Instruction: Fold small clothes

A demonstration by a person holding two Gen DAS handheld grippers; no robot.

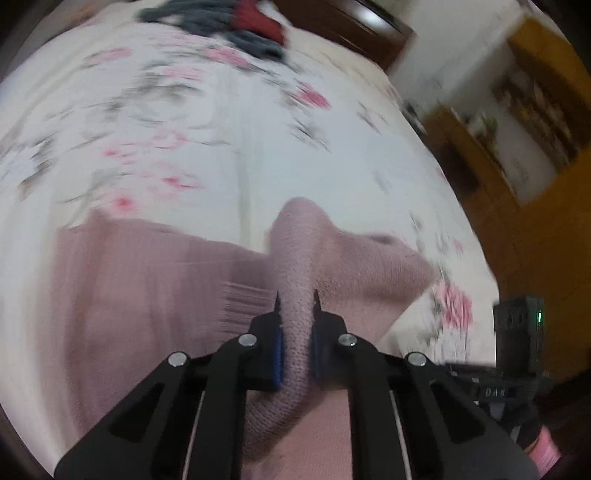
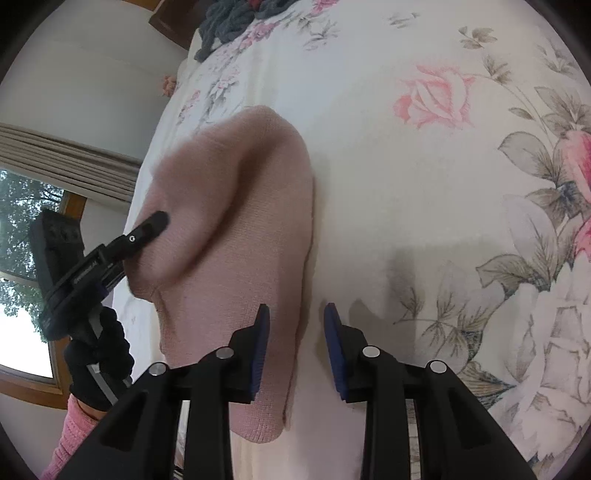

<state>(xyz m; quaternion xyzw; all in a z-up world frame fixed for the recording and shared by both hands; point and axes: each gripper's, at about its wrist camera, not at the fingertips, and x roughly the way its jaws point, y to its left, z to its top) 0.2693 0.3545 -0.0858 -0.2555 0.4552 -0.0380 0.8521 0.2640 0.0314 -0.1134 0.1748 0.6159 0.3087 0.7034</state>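
Floral bedsheet (image 2: pixel 424 184) covering the bed; grey and red clothes (image 1: pixel 236 26) heaped at its far end. We list one pink knit garment (image 2: pixel 236 229) lying near us. Left tongs (image 1: pixel 295 306) pinched on a raised fold of it; right tongs (image 2: pixel 296 314) spread apart, empty, straddling its right edge.

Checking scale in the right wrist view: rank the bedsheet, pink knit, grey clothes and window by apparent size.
1. Bedsheet
2. Pink knit
3. Window, partly hidden by the left tool
4. Grey clothes, cropped, farther off, so unsure
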